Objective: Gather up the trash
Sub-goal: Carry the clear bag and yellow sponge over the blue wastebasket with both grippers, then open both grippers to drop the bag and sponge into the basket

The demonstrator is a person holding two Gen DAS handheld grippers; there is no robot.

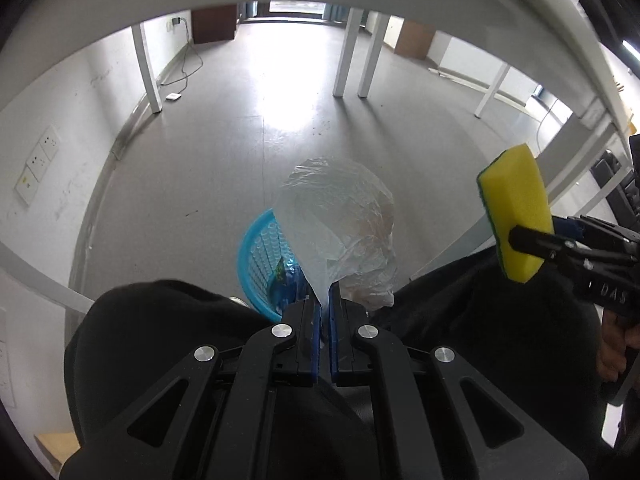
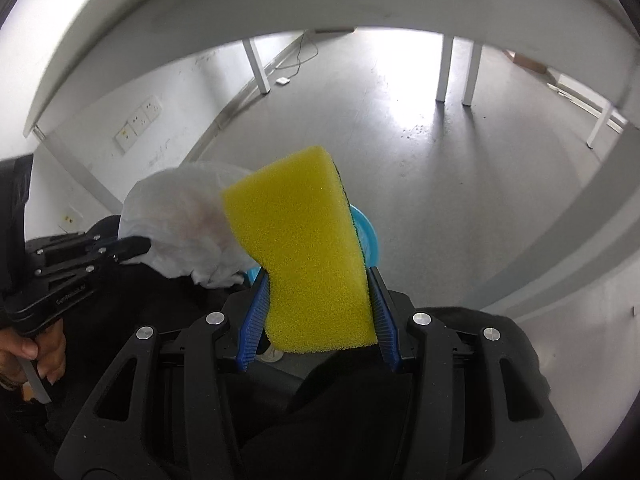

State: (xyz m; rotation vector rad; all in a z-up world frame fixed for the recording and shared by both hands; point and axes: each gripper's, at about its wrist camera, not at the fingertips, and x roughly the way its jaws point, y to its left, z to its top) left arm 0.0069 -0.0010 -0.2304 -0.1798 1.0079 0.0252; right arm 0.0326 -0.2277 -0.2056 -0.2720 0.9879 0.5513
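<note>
My left gripper (image 1: 325, 304) is shut on a crumpled clear plastic bag (image 1: 340, 228), held just above a blue plastic basket (image 1: 256, 256) on the floor that has some wrappers inside. My right gripper (image 2: 318, 280) is shut on a yellow sponge with a green scouring side (image 2: 304, 240). In the left wrist view the sponge (image 1: 516, 216) and right gripper (image 1: 532, 240) are to the right of the bag. In the right wrist view the bag (image 2: 180, 220) and left gripper (image 2: 136, 246) are at the left, and the basket rim (image 2: 366, 236) peeks out behind the sponge.
A grey floor (image 1: 224, 152) stretches ahead with white table legs (image 1: 344, 56) farther off. A white tabletop edge (image 1: 100, 12) arches overhead. A wall with sockets (image 1: 40, 160) is at the left. My dark-clothed legs (image 1: 160, 340) flank the basket.
</note>
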